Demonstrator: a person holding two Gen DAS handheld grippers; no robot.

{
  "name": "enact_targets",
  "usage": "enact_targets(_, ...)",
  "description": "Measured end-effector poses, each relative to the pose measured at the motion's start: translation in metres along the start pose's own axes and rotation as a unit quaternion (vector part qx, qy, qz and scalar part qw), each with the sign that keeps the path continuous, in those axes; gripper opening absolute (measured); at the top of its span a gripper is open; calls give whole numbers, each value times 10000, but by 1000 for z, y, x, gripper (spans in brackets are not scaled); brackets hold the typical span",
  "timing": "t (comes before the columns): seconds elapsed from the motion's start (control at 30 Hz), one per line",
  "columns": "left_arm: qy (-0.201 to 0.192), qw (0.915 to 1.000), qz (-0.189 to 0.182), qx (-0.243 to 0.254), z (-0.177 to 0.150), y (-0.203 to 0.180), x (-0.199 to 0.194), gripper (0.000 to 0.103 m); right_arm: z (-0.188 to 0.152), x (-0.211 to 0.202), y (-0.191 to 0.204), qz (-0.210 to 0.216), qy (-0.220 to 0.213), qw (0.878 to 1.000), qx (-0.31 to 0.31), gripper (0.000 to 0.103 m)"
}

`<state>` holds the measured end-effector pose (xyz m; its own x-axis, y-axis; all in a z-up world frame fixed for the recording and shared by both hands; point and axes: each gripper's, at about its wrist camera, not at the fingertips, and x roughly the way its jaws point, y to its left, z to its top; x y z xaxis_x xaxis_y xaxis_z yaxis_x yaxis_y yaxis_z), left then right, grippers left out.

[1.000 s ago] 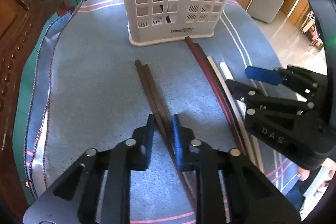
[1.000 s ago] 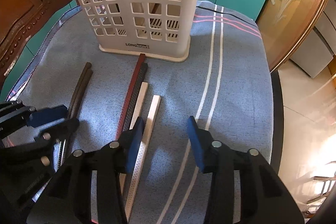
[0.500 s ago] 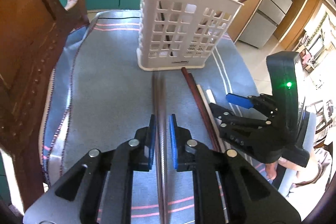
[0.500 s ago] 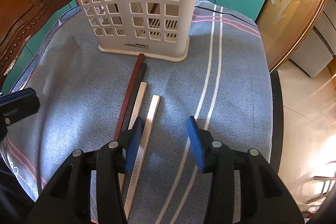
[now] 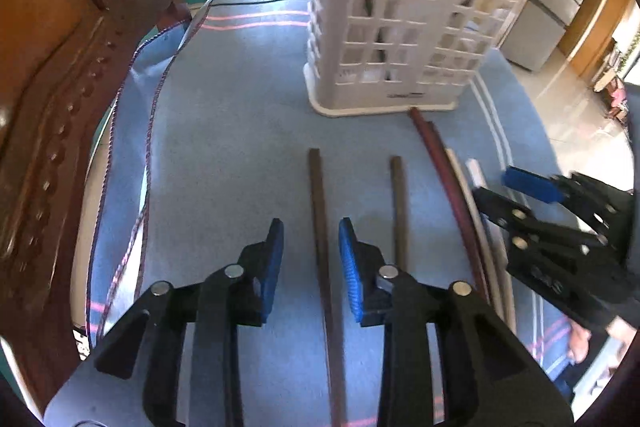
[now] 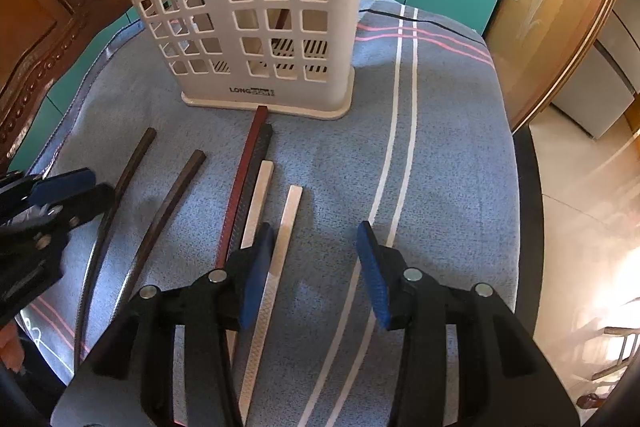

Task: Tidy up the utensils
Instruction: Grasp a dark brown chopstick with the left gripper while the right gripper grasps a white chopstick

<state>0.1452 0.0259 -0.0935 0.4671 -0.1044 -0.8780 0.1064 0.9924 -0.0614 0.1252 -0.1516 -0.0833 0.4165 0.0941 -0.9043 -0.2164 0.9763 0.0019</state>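
A white slotted utensil basket (image 5: 400, 39) (image 6: 256, 19) stands at the back of a blue cloth and holds several chopsticks. Two dark brown chopsticks (image 5: 320, 227) (image 5: 398, 211) lie apart on the cloth. My left gripper (image 5: 311, 255) is open, its jaws on either side of the left brown chopstick. A red and black pair (image 6: 244, 179) and two white chopsticks (image 6: 286, 227) lie to the right. My right gripper (image 6: 316, 263) is open and empty, its left finger over the white chopsticks.
The blue striped cloth (image 6: 440, 147) covers a small round table. A carved wooden chair back (image 5: 52, 87) stands close on the left. Teal cabinets are behind. The floor drops off to the right of the table edge (image 6: 524, 187).
My left gripper lifted the brown chopstick pair, then lowered it and opened. The two brown chopsticks now lie apart on the cloth. The right gripper has stayed put.
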Motion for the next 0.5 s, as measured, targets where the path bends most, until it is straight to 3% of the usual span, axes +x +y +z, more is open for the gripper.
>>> enact_targets(0.13,103,9998,138,21,11,-8,11,33,4,2,-2,-33,-11,10000,29,44)
enact_targets(0.33,105,9977,625,259,14,-24,19,35,11,6,5,-202,-44,9998,-33,42)
enact_targets(0.4,95,9977,628,251,14,-24,18,35,11,5,9,-196,-40,9997,-102,33)
enact_targets(0.43,97,9982,556,202,14,-23,18,31,11,5,11,-160,-35,9998,-126,20)
enact_targets(0.47,115,9992,366,129,14,-21,18,19,12,5,13,-32,-15,9998,-170,12)
enact_targets(0.5,129,9995,274,96,16,-20,19,14,12,4,15,8,-4,9999,-172,10)
